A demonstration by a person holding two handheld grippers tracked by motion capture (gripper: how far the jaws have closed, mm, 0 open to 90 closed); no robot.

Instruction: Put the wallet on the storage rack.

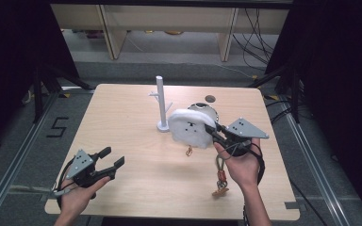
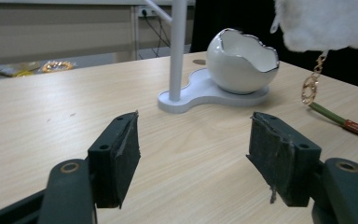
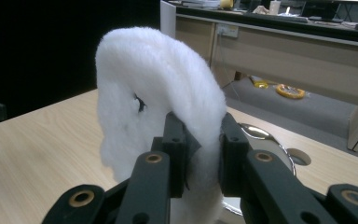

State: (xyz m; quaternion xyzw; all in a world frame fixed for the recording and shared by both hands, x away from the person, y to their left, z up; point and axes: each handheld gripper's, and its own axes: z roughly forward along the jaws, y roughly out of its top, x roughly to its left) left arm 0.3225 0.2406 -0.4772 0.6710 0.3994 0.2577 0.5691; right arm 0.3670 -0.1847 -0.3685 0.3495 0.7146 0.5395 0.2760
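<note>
Now | right claw (image 3: 198,149) pinching fluffy white plush (image 3: 154,107) | above table (image 1: 136,179)

A light wooden table (image 1: 136,179) with a small round hole (image 1: 210,99) near its far edge is being flanked by metal floor rails (image 1: 9,165), and a black "5" marking (image 1: 58,127) is being displayed on the grey floor to its left. Beyond it, pale wooden bench legs (image 1: 112,33) are being seen, with black cables (image 1: 257,33) being draped at the right. A yellow tape roll (image 3: 290,91) is being left lying on the floor under the bench.
</note>
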